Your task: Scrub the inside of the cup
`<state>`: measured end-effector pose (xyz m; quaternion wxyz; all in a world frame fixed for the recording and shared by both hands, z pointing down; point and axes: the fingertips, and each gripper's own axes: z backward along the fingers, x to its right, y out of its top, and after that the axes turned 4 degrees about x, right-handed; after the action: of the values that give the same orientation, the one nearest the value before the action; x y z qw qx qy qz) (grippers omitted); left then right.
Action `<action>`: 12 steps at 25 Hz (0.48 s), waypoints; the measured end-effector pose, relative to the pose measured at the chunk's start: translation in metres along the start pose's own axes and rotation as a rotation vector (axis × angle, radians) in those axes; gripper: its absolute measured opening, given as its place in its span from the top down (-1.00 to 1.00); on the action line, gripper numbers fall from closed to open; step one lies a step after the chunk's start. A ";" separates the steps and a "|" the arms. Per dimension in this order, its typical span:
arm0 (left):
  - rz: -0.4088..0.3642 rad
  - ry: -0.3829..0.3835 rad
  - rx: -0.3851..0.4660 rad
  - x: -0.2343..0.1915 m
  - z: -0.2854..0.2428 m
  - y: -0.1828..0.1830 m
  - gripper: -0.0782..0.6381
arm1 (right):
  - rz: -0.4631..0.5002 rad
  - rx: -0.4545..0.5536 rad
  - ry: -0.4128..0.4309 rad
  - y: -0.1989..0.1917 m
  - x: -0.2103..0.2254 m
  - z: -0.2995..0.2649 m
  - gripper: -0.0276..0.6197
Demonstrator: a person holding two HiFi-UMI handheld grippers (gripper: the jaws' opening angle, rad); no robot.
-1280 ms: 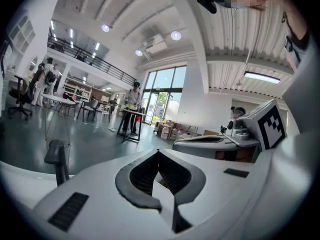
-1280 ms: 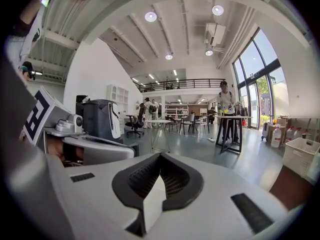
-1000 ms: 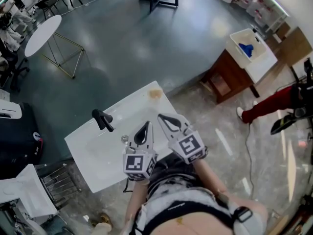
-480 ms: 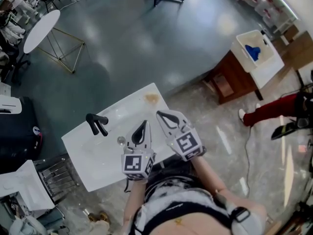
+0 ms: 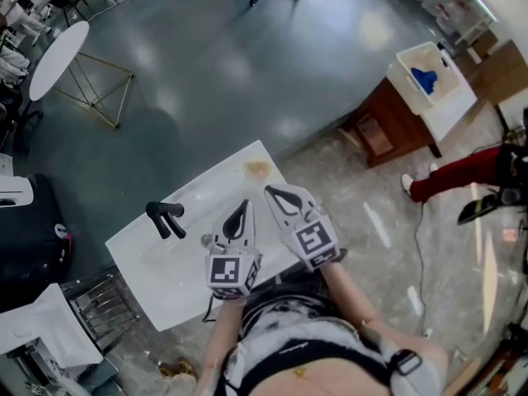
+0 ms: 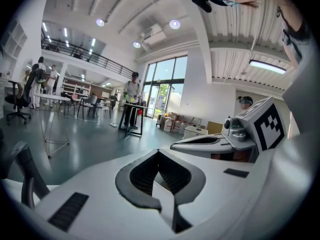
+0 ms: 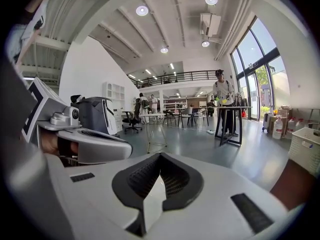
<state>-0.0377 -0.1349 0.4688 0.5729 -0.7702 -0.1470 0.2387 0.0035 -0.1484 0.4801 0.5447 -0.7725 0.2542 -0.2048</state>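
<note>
Your left tool [image 5: 246, 205] and right tool [image 5: 268, 191] hang closed and empty over the white rectangular bench [image 5: 150, 272] (no cup shows anywhere), so reaching blind could strike the black tap [image 5: 165, 217].

Washbasin [image 5: 157, 264]: on the floor, straight before the person.
Faucet [image 5: 165, 219]: on the washbasin's left side.
Drain [image 5: 205, 239]: in the basin, between faucet and left gripper [image 5: 244, 206].
Right gripper [image 5: 270, 192]: just right of the left one, both over the washbasin's near side.
Round table [image 5: 58, 48]: far back left.
Cabinet [image 5: 388, 122]: well off right, a tub [image 5: 412, 63] on top.
</note>
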 end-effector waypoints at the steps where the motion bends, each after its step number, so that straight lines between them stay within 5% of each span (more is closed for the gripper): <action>1: 0.006 -0.007 -0.005 -0.001 -0.002 -0.001 0.78 | -0.001 -0.007 -0.005 -0.003 0.001 -0.002 0.91; 12: 0.024 -0.030 -0.073 -0.016 -0.023 -0.031 0.78 | -0.021 -0.070 -0.048 -0.040 0.015 -0.027 0.91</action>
<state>-0.0376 -0.1525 0.5066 0.5394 -0.7884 -0.1551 0.2516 0.0061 -0.1667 0.5273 0.5212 -0.7984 0.2400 -0.1827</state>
